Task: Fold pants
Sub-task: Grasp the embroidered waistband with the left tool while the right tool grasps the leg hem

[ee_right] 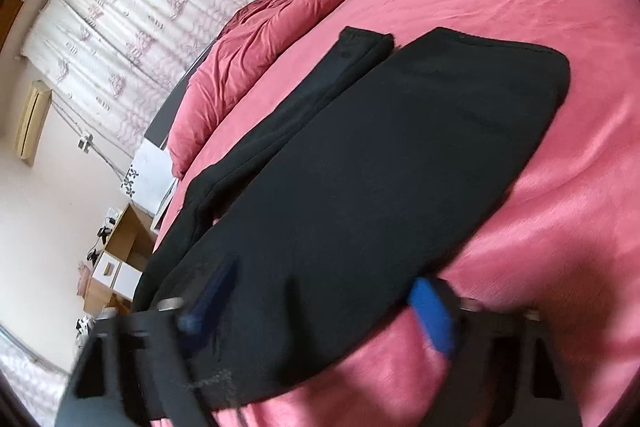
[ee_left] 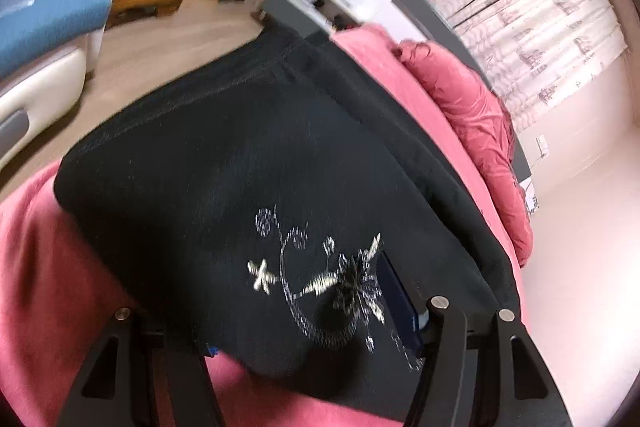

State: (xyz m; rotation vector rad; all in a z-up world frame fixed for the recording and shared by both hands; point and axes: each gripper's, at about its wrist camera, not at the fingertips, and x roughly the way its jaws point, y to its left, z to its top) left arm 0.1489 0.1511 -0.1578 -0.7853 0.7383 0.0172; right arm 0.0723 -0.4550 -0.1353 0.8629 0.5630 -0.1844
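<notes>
i judged the black pants about half folded on the pink bed, with both the left tongs and right tongs spread wide around the near edge, gripping nothing i could confirm.

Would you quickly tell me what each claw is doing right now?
Left claw: open, black pants draped between its fingers.
Right claw: open, pants fabric lying between its fingers.

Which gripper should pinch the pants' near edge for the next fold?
Right, probably: the right gripper has its jaws open astride the pants edge, both blue pads visible. The left gripper is open too, but embroidered cloth drapes over one pad.
</notes>
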